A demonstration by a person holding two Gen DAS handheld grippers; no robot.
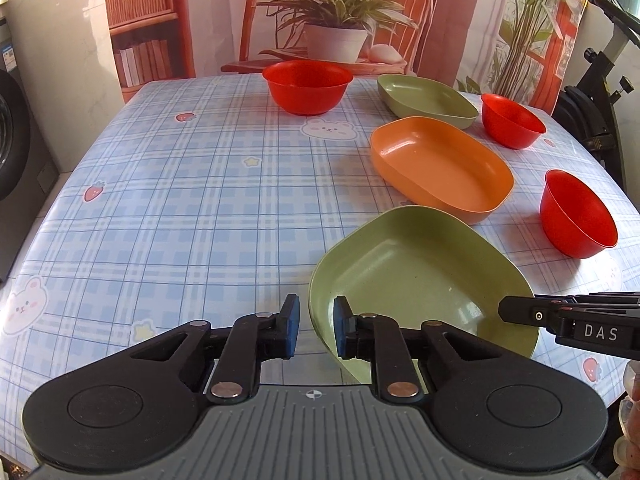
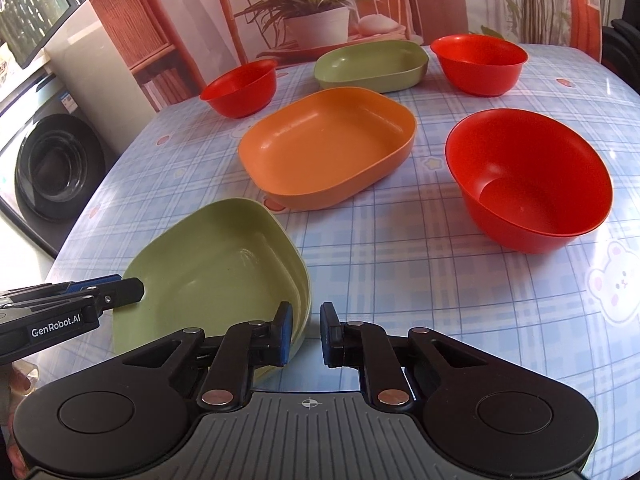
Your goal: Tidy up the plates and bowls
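Left wrist view: the left gripper [image 1: 316, 330] is seen clamped narrowly on the near left rim of the nearest green rounded-square plastic plate [image 1: 420, 276], which lies on the blue checked tablecloth [image 1: 180, 208]. The right gripper [image 1: 505, 310] reaches in at the plate's right rim.

Right wrist view: the right gripper [image 2: 306, 334] is closed on the right rim of that plate [image 2: 216, 268]. Beyond are seen an orange plastic plate [image 2: 328, 148] and a large red plastic bowl [image 2: 528, 184].

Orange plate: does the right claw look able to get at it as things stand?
Probably not yet. Bare tablecloth leaves the way to the orange plate free, but the right claw is shut on the rim of the near green plate.
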